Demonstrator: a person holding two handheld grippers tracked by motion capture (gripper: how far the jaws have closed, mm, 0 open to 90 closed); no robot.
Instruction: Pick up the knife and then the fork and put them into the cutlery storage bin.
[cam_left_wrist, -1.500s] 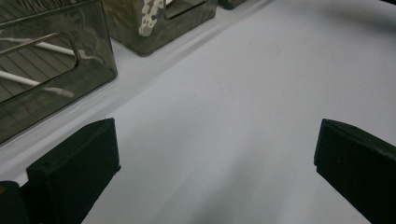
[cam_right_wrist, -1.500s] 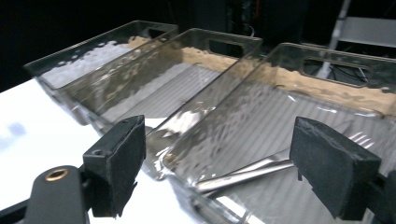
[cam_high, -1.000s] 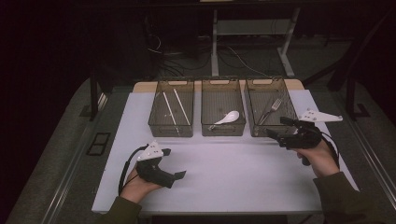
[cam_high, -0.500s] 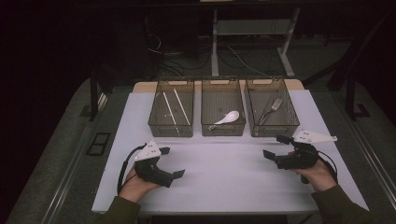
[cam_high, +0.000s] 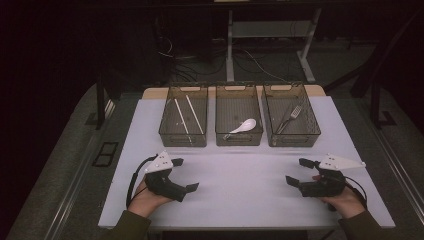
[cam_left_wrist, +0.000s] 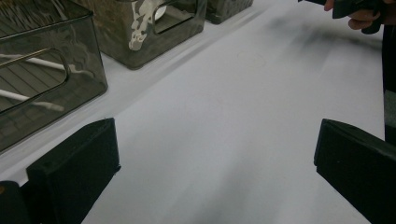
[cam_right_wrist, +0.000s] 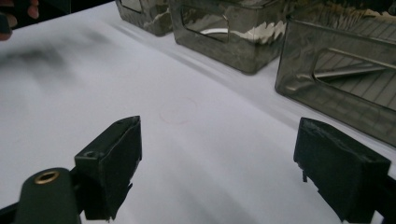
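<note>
1. Two pairs of jaws stand wide apart with nothing between them: the left gripper and the right gripper both rest low over the near part of the white table, one at each side, each held in a hand.
2. Each gripper view shows bare tabletop between the black pads, so neither tool has anything in its grasp.
3. Beyond them, well apart from both grippers, three clear bins stand in a row along the far edge of the table.
4. Sorted by kind, the left bin holds the chopsticks, the middle bin holds the white spoon, and the right bin holds the fork.
5. No loose cutlery lies on the open table, so the sorting looks finished; I judge that nothing is left but to rest the hands.
</note>
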